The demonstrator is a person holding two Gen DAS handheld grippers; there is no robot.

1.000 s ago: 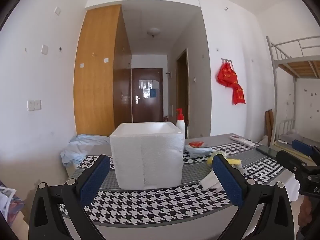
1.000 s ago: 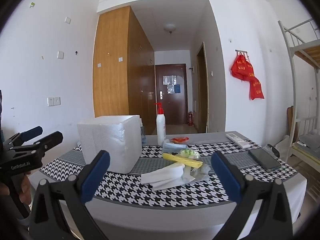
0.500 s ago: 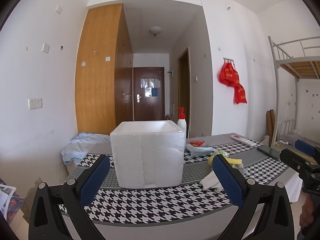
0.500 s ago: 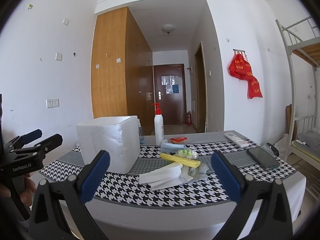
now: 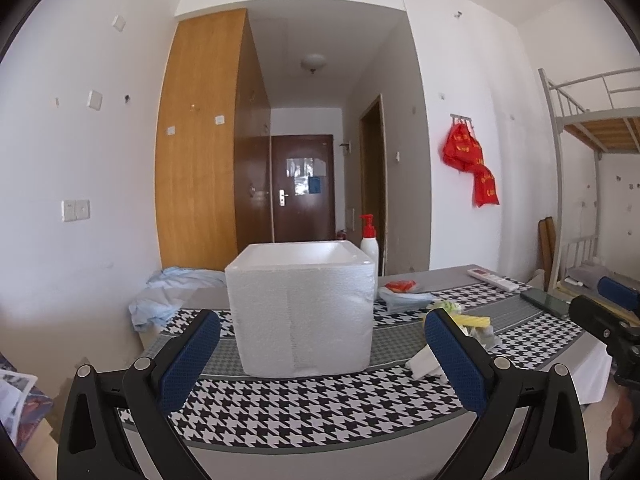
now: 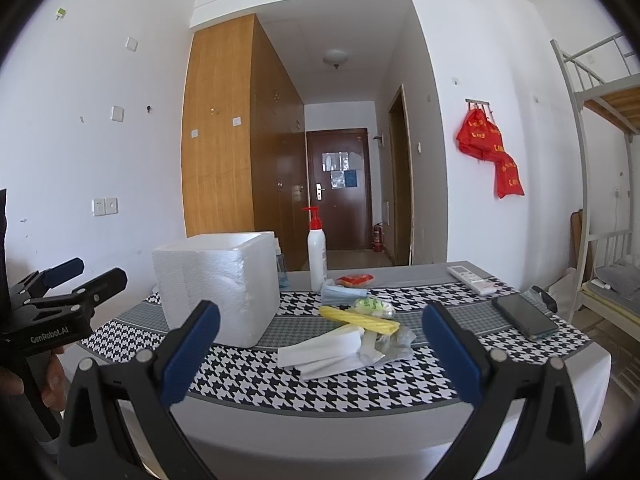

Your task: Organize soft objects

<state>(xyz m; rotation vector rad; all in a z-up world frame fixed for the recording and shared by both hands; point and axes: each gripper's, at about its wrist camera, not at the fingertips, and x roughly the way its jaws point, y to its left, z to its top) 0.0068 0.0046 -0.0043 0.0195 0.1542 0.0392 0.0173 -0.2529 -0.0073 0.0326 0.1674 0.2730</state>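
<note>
The left tool [image 5: 320, 354] hangs in front of the desk's near edge with its blue-padded fingers [image 5: 192, 354] spread wide and nothing between them. Straight ahead of it, on the houndstooth cloth of the desk [image 5: 280, 412], stands a white foam box [image 5: 302, 308], upright and with no lid; only the pale upper part of its inner walls shows, and what lies inside cannot be seen from either view.

The right tool [image 6: 320, 350] also hangs short of the desk edge, fingers [image 6: 450, 354] wide apart and holding nothing. Just beyond it the soft things lie loose on the cloth, to the right of the box and apart from it: folded white tissue [image 6: 324, 354] touching a crumpled clear plastic bag [image 6: 394, 344], a yellow cloth roll [image 6: 360, 320] resting against them, a green-and-white packet [image 6: 372, 306] just behind, then a pale blue face mask [image 6: 344, 292] and a small red packet [image 6: 354, 279].

A white pump bottle [image 6: 317, 254] with a red top stands upright behind the box's right corner. Farther right lie a remote [image 6: 470, 279] and a dark phone [image 6: 524, 316]. Light blue fabric [image 5: 172, 292] is heaped past the desk's left end.
</note>
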